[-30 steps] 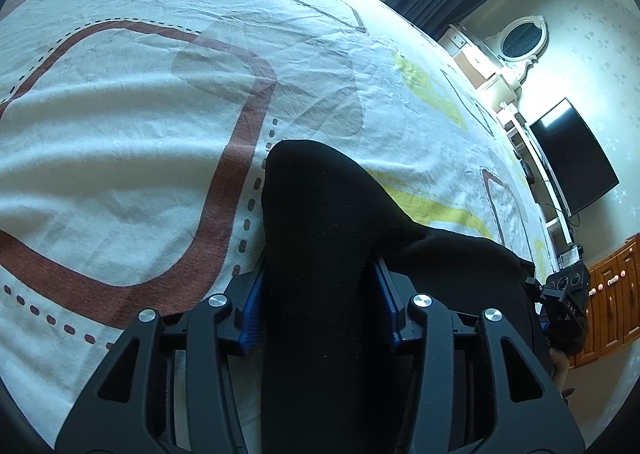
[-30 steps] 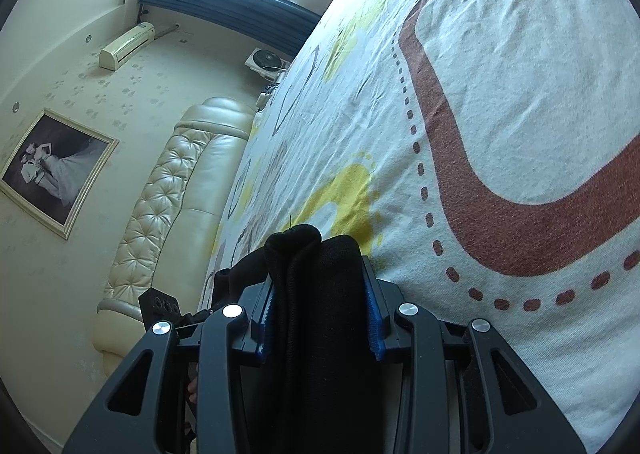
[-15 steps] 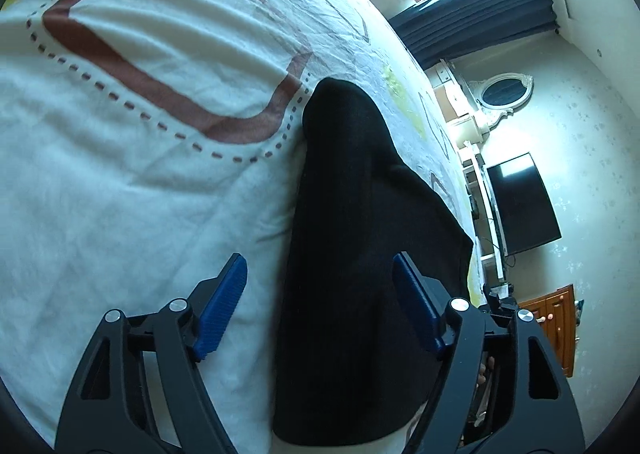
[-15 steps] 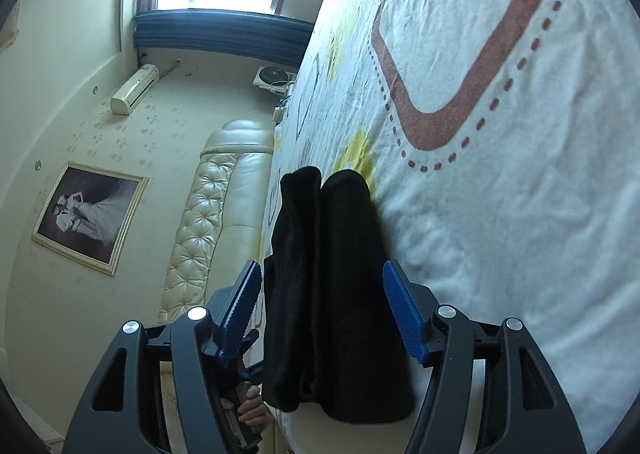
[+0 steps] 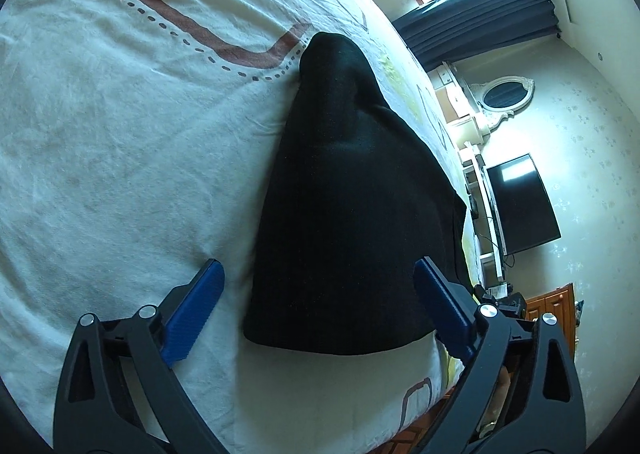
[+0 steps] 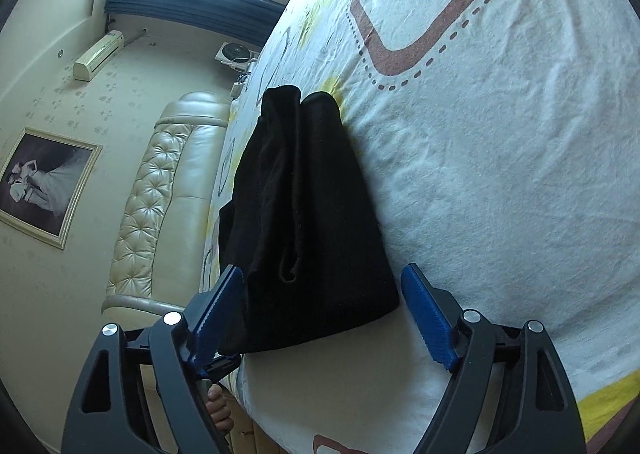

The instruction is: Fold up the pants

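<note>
Left gripper [image 5: 316,290] released, blue jaws spread wide and clear of the cloth on either side of the near end of the black pants [image 5: 352,189], folded into a long bundle on the patterned bedsheet [image 5: 120,157] close to the bed's edge. Long axis running straight ahead from both sets of jaws, toward the window end of the room. Right gripper [image 6: 324,296] likewise released, straddling the other near corner, neither nearer than the other. A second ago both clenched on the fabric; now let go and drawn back, pants lying flat, fold seemingly finished.
</note>
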